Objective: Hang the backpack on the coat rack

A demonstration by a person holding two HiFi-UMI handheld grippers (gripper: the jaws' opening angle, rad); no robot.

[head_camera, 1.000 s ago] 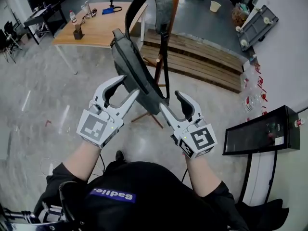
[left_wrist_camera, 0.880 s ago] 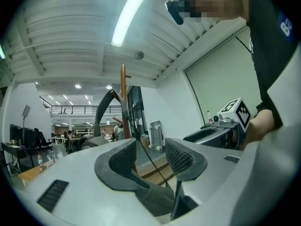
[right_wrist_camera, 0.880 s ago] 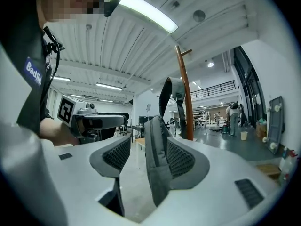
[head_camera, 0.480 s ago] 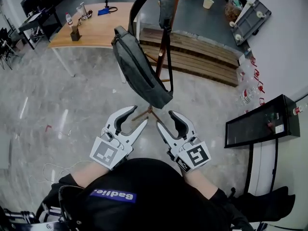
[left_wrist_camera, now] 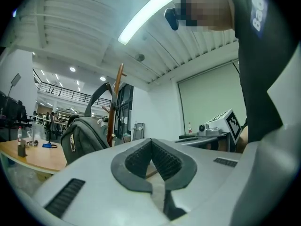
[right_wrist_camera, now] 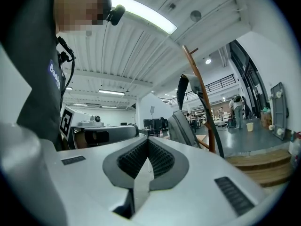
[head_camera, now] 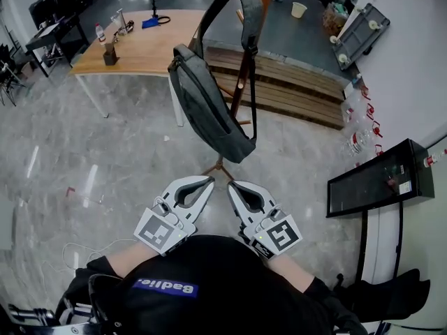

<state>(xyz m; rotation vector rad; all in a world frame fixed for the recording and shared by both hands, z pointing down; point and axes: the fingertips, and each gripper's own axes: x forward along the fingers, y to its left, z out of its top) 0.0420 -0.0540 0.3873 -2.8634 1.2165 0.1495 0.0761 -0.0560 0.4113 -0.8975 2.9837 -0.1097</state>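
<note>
A grey backpack (head_camera: 209,107) hangs by its strap from the top of the wooden coat rack (head_camera: 237,96), clear of the floor. Both grippers are drawn back near my body, well short of the bag. My left gripper (head_camera: 209,182) and right gripper (head_camera: 232,186) sit side by side, and their jaws have just been closing, with nothing between them. In the left gripper view the pads of that gripper (left_wrist_camera: 151,142) meet, and the backpack (left_wrist_camera: 82,138) and rack pole (left_wrist_camera: 115,102) stand ahead to the left. The right gripper (right_wrist_camera: 147,142) is likewise shut, with the backpack (right_wrist_camera: 184,126) and rack (right_wrist_camera: 202,105) ahead to the right.
A wooden table (head_camera: 140,47) with small bottles stands at the far left. Low wooden platforms (head_camera: 293,82) lie behind the rack. A black cabinet (head_camera: 377,183) stands along the white wall at the right. A dolly (head_camera: 360,33) and a cup (head_camera: 299,9) sit farther back.
Both grippers have pulled back from the backpack toward my body and dropped lower. Their jaws went from wide open to shut. The backpack stays hanging on the rack.
</note>
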